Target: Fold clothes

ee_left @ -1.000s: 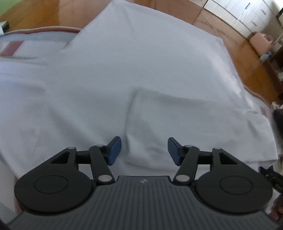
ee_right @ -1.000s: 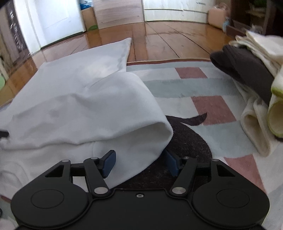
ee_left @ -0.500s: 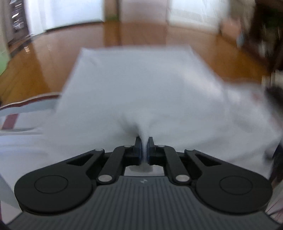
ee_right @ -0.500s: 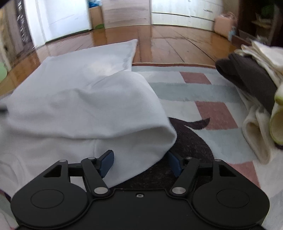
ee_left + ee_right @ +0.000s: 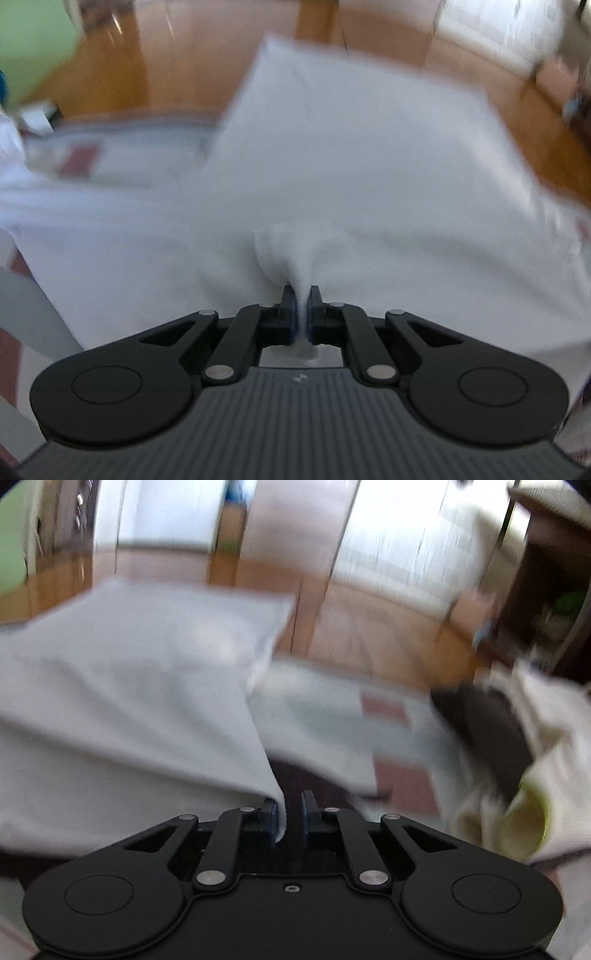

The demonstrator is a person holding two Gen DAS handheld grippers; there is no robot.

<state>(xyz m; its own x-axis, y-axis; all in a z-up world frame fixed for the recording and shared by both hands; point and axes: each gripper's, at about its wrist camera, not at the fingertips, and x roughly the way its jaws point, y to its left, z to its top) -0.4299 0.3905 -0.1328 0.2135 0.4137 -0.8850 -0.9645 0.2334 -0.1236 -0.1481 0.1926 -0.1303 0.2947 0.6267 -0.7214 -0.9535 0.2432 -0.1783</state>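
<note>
A large white garment [image 5: 351,166] lies spread over a patterned rug and onto the wooden floor. My left gripper [image 5: 303,312] is shut on a bunched fold of the white garment near its close edge. In the right wrist view the white garment [image 5: 129,701] fills the left half. My right gripper [image 5: 290,818] is nearly closed on the garment's right edge, with the cloth against the left pad and a narrow gap to the right pad. Both views are motion-blurred.
A pile of folded clothes [image 5: 517,731], dark grey, cream and pale green, sits at the right. The patterned rug [image 5: 332,709] with grey and red blocks lies under the garment. Wooden floor [image 5: 129,74] and white cabinets [image 5: 399,546] lie beyond.
My left gripper closed on a fold of the garment and holds it. My right gripper went from wide open to nearly closed on the garment's edge, and both views have tilted upward.
</note>
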